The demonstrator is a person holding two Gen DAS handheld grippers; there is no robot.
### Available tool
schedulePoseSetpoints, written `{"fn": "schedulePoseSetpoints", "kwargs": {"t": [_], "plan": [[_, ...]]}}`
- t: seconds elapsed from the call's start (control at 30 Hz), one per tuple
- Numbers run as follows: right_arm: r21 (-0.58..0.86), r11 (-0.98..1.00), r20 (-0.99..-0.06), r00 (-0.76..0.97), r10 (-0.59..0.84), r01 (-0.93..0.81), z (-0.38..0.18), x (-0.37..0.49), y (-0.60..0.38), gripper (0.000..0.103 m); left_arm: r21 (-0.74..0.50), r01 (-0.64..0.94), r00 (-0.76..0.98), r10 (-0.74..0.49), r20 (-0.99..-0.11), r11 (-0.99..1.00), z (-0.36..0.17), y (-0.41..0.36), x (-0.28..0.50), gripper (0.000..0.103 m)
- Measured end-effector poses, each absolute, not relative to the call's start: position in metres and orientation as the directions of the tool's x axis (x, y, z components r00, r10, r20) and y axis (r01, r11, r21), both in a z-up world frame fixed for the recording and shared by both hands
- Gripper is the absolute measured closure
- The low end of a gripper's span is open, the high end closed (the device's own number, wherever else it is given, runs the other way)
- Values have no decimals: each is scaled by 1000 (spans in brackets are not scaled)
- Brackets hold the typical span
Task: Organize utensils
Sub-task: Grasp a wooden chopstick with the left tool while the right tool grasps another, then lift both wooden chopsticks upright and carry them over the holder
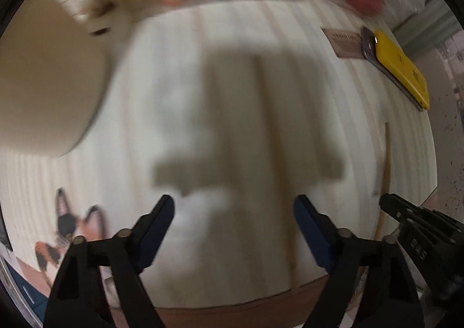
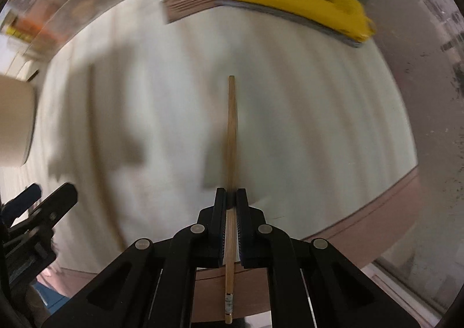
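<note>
Right wrist view: the right tool (image 2: 231, 197) is clamped on a wooden chopstick (image 2: 231, 136), its long axis running straight ahead over the table (image 2: 319, 124); the left tool (image 1: 233, 207) gapes empty, the blurred second chopstick (image 1: 384, 183) seemingly lying to its right

You have one thin, light brown wooden chopstick (image 2: 231, 136). It is long and straight, pointing away from you over the white table (image 2: 319, 113), with a small band near its back end.
</note>
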State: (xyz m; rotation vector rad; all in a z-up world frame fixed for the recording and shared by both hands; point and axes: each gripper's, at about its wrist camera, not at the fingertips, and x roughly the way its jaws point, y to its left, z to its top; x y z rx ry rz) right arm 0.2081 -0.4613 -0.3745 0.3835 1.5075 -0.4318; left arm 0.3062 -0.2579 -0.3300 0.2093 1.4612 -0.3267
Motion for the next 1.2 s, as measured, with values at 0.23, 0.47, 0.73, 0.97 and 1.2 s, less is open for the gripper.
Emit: {"fn": "schedulePoseSetpoints", "kwargs": {"t": [0.23, 0.47, 0.73, 0.97, 1.2], "plan": [[-8, 863, -1000, 5, -12, 505, -374, 201, -485, 96, -1, 404, 134, -60, -989, 915, -331, -286, 304, 95], [24, 869, -1000, 28, 12, 494, -366, 212, -476, 96, 44, 378, 158, -18, -987, 925, -323, -254, 292, 98], [143, 907, -990, 65, 128, 396, -360, 225, -410, 96, 41, 276, 154, -2, -988, 960, -312, -160, 258, 98], [171, 940, -985, 27, 171, 293, -369, 243, -345, 96, 13, 140, 109, -2, -994, 990, -321, -71, 237, 98], [71, 966, -996, -32, 81, 249, -380, 243, -319, 94, -43, 97, 68, -50, -996, 994, -333, -40, 241, 93]]}}
